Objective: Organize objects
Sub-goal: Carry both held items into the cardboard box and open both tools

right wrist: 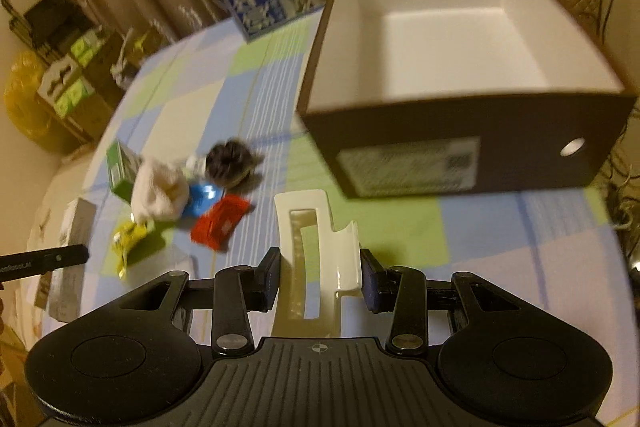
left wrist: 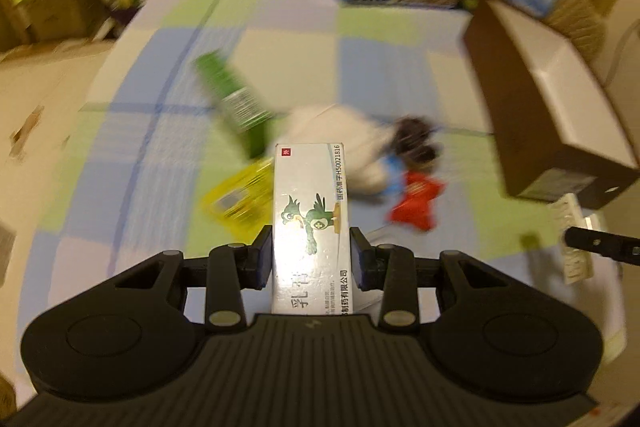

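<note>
right gripper (right wrist: 320, 277): clamped on white hair clip (right wrist: 316, 251), held above table's near edge
left gripper (left wrist: 311, 259): closed around medicine carton (left wrist: 310, 227)
brown box (right wrist: 460, 147): open, empty, right side
advice: clear the front wall, release low inside

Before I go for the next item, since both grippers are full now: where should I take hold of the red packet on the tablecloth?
Grip the red packet across its narrower middle, coming from above. It lies flat on the tablecloth, and the blue packet sits close on its far-left side, so approach from the near-right side, which looks open.
</note>
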Available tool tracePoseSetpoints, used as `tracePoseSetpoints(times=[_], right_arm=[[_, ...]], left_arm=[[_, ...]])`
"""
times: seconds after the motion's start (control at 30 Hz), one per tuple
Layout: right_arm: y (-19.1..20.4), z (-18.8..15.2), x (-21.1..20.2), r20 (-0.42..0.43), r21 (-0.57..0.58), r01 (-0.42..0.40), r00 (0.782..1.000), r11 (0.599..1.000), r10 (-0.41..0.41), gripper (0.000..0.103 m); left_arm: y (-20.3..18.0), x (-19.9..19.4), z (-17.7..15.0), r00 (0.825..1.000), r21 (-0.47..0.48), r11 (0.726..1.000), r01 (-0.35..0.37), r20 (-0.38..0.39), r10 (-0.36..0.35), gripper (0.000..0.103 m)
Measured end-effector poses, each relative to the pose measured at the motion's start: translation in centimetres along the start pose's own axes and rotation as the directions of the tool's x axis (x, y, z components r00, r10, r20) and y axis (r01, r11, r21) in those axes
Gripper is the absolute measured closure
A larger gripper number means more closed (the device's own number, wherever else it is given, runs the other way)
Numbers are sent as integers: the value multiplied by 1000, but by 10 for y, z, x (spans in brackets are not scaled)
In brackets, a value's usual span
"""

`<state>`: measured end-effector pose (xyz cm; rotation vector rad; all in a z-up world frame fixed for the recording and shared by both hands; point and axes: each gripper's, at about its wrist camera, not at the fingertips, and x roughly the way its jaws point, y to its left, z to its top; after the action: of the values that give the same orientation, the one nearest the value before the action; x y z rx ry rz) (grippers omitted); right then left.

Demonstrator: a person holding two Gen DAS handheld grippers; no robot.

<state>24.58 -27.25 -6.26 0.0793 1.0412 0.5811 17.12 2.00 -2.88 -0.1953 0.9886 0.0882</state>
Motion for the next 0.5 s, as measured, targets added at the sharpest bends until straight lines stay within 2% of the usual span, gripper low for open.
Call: tracePoseSetpoints(times=[0.17, 0.4, 0.5], right_arm=[[-20, 25, -27, 77, 20, -11, 997, 1000, 9, 65], [-56, 71, -52, 167, 44, 9, 986, 999, -17, 65], [-73, 87, -54, 180, 57, 29, 983, 998, -39, 65]], left_arm=[[-60, 6, 31, 995, 87, 993, 85, 43, -89, 70], [-155, 16, 80, 969, 177, 962, 207, 102, -227, 70], [-195, 25, 98, 963, 206, 952, 228, 100, -252, 70]])
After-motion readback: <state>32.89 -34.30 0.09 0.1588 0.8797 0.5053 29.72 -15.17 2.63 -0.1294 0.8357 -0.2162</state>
